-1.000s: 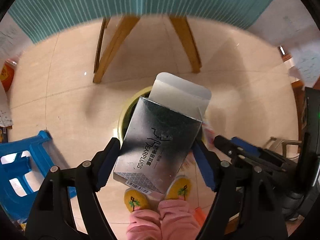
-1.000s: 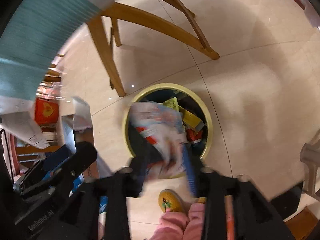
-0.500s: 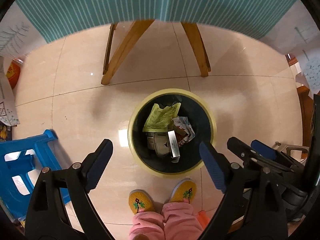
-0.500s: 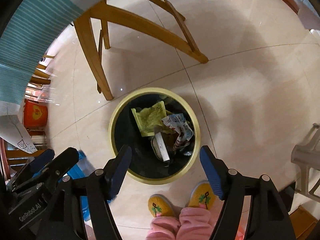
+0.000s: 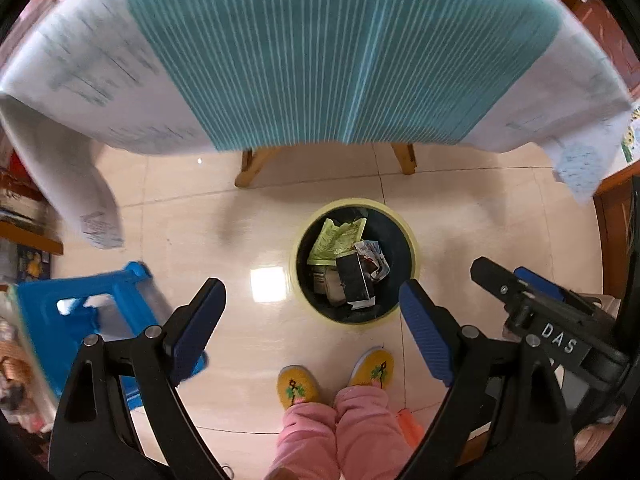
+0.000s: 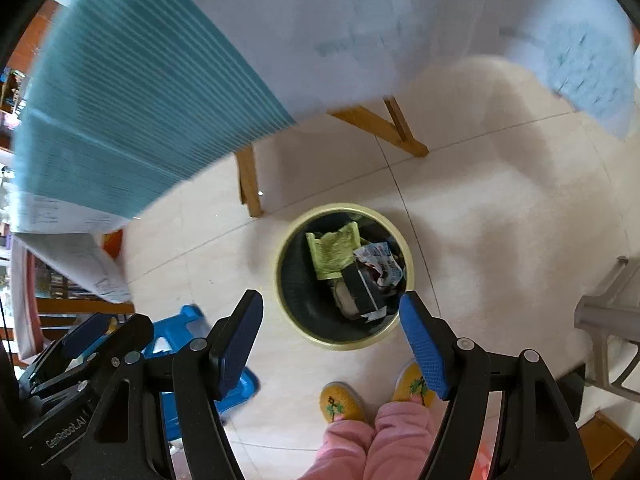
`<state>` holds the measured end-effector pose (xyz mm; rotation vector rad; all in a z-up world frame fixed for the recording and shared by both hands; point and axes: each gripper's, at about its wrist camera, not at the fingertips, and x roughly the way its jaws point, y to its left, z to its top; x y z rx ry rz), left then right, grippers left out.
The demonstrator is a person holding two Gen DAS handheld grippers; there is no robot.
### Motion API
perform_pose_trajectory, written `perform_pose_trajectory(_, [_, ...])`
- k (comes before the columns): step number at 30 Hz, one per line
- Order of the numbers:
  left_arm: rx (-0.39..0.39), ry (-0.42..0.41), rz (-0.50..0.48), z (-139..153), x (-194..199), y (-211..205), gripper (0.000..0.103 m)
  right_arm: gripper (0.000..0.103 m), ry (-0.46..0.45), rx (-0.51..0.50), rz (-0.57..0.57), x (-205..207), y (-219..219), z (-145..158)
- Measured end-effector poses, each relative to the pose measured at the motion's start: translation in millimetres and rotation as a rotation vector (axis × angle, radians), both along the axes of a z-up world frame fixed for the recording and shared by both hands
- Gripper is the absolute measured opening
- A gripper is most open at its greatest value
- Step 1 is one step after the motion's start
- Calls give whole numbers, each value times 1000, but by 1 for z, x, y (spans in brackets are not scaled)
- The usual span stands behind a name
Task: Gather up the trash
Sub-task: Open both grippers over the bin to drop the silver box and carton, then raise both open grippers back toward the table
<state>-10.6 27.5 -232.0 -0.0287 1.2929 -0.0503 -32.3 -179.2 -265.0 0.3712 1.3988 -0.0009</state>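
Left gripper (image 5: 312, 322) and right gripper (image 6: 332, 334): jaws spread, nothing between them. The bin (image 5: 414, 240) stands on the floor below, holding the box (image 5: 352, 280) and wrappers (image 5: 338, 236).

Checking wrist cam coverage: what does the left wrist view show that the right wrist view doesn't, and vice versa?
Left wrist only: the right gripper from the side, lettered DAS.

Right wrist only: the left gripper from the side, and a grey plastic chair at the right edge.

Both: the yellow-rimmed trash bin on the tiled floor, holding a green wrapper, a dark box and a crumpled packet; the blue stool; yellow slippers; the striped tablecloth. Both grippers are open and empty.
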Motion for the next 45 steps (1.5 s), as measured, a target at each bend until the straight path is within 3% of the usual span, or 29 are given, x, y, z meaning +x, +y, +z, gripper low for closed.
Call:
perform_pose_trajectory(12, [-40,-113,-94,160,-39,8,87,72,-135,23,19,-30,17,170])
perform_pose_trajectory(21, [-34,-247,-157,260,-42,11,87,72,-231,5,8,-57,22,267])
perform_pose_trajectory(29, [-62,-369,-193,320,-39,10,87,72,-357,-59,-32,-54,15,338])
perform_pose_trajectory(38, [-95,-461,-122,367,-16,22,86,72,-473,-124,-45,-28,5,401])
perform_pose_trajectory(45, [-115,-438,-72,379,30,35,86,72,-540,-153,-57,5,-9,431])
